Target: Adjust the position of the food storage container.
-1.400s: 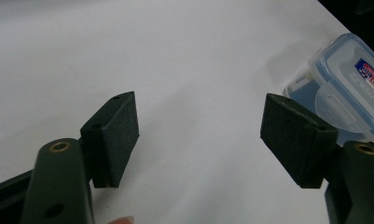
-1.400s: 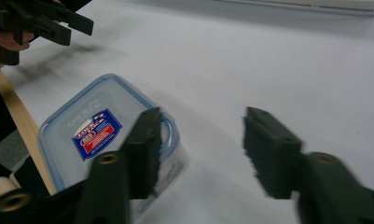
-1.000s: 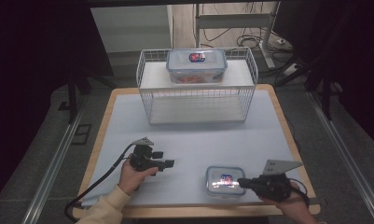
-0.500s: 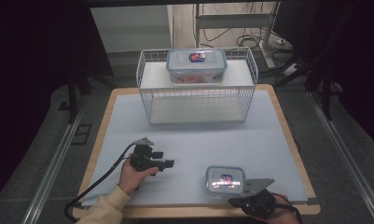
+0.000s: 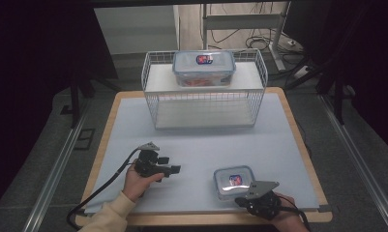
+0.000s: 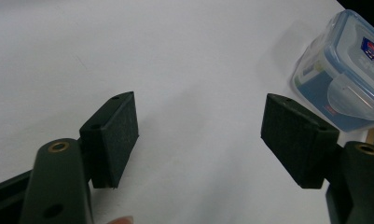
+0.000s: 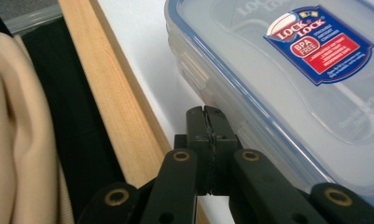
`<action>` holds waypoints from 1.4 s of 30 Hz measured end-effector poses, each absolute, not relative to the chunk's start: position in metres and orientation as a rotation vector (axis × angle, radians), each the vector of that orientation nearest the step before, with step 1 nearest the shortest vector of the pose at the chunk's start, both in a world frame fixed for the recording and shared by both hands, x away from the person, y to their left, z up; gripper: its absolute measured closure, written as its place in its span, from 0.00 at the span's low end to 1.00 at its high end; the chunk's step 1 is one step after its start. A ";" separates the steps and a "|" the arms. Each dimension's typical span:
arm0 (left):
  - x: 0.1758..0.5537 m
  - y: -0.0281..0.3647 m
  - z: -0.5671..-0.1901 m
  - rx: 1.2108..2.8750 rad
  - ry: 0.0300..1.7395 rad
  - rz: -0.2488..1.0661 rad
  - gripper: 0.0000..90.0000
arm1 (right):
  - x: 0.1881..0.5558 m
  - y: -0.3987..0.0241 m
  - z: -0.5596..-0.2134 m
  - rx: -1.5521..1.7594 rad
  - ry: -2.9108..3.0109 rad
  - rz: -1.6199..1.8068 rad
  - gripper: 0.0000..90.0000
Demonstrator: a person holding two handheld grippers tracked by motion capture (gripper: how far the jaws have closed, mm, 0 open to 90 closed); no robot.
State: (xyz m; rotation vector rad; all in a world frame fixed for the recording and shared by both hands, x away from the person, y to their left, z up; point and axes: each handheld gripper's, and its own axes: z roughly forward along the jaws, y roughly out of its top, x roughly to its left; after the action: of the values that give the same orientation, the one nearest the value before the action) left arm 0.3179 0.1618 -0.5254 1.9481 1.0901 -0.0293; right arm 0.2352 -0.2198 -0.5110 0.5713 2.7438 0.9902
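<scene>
Low at table edge, closed right gripper (image 7: 206, 114) beside small container (image 7: 287, 79).

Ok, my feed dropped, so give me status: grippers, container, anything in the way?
Left hand-held gripper open, empty, on the table. Right hand-held gripper shut, empty, tips at the small container near the front edge. Nothing between them.

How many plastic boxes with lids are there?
2: a big box sits on top of the wire basket, and a small box sits on the table by the right claw.
</scene>
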 end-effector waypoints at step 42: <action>0.319 0.166 -0.526 1.952 1.096 -0.036 0.30 | 0.315 -0.200 -0.514 0.724 2.610 1.036 1.00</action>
State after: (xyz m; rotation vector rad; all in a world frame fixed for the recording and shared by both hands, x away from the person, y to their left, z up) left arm 0.3193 0.1657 -0.5265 1.9517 1.0964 -0.0360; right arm 0.3153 -0.2000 -0.5138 0.7244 2.6104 1.0361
